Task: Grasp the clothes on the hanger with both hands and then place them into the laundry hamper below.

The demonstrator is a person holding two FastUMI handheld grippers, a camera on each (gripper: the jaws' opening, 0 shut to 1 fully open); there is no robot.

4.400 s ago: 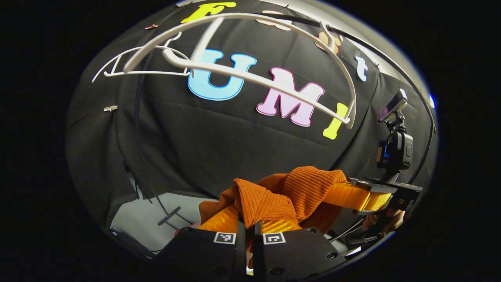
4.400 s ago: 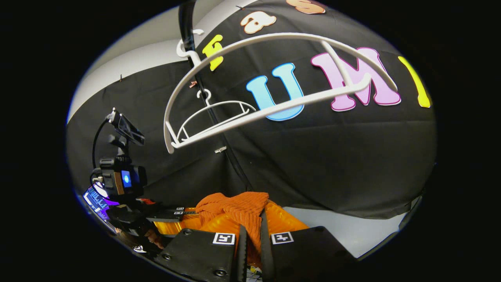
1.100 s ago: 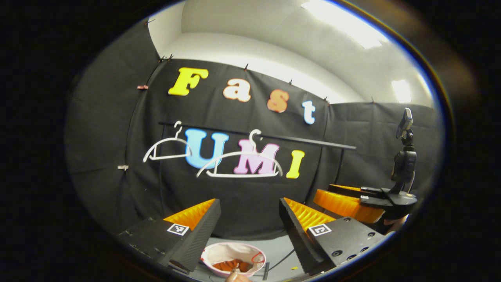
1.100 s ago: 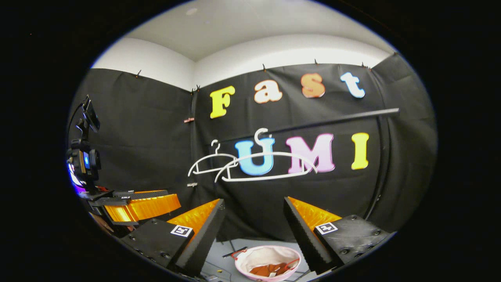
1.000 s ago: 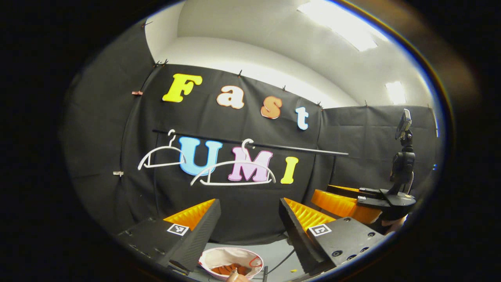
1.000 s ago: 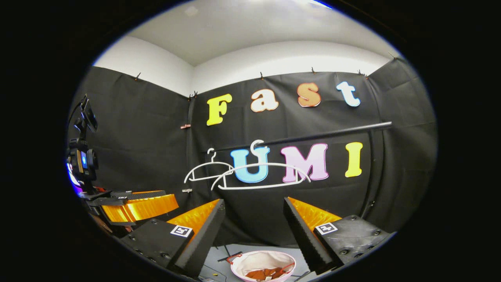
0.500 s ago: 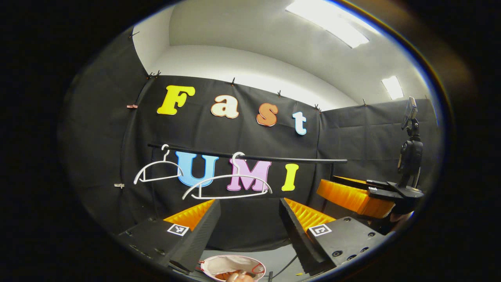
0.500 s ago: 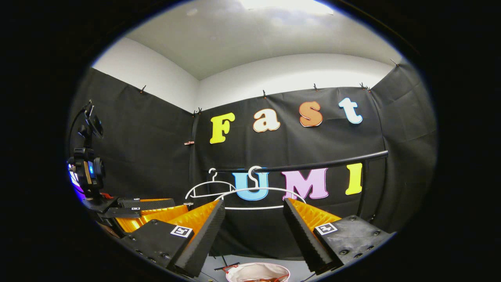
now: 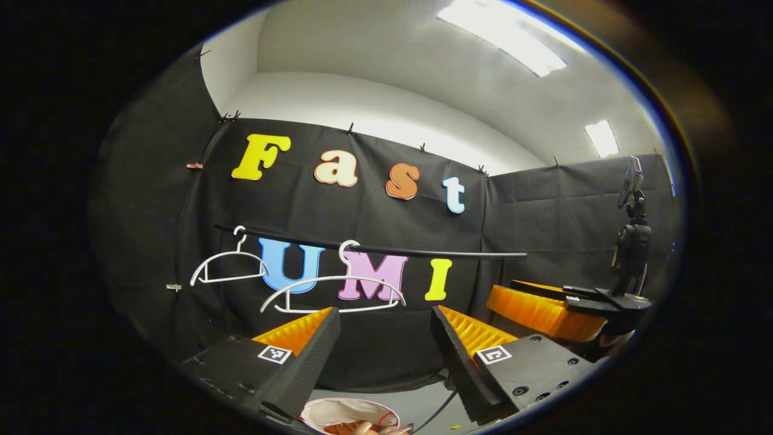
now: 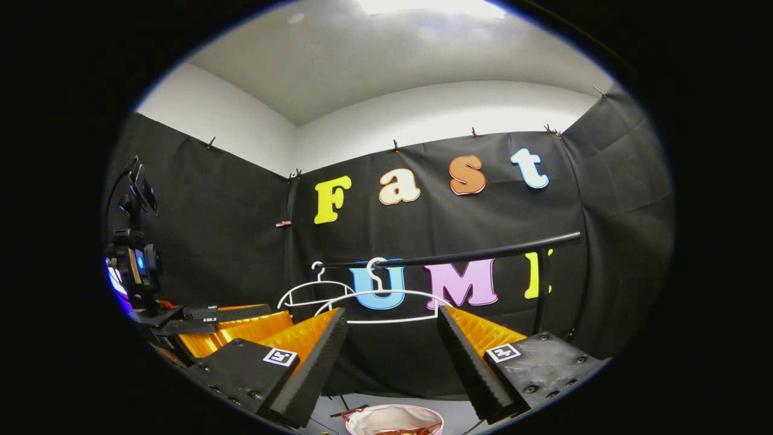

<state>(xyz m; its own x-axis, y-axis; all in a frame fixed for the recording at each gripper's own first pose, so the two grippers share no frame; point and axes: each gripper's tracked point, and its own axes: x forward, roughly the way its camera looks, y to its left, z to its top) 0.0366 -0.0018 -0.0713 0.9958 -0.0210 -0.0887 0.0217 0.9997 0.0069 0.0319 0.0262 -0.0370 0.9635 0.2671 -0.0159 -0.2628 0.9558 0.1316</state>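
The orange knit garment (image 9: pixel 339 428) lies inside the white-lined laundry hamper (image 9: pixel 329 411), low between my left gripper's fingers. My left gripper (image 9: pixel 383 314) is open and holds nothing. In the right gripper view the hamper (image 10: pixel 389 417) sits at the bottom edge, under my right gripper (image 10: pixel 391 314), which is also open with nothing in it. The right gripper (image 9: pixel 502 291) appears at the right of the left gripper view. The left gripper (image 10: pixel 279 315) appears at the left of the right gripper view. Two bare white hangers (image 9: pixel 332 290) (image 10: pixel 386 302) hang on the black rail (image 9: pixel 374 248).
The second, smaller hanger (image 9: pixel 226 269) hangs further left on the rail (image 10: pixel 459 257). The rail's upright post (image 10: pixel 540 290) stands at the right. Grey floor with a cable (image 9: pixel 438 411) surrounds the hamper. Black cloth walls close off the back and sides.
Both grippers have let go of the orange garment, which now lies in the hamper, and have drawn back from the rail. Over the last second both views tilted up.
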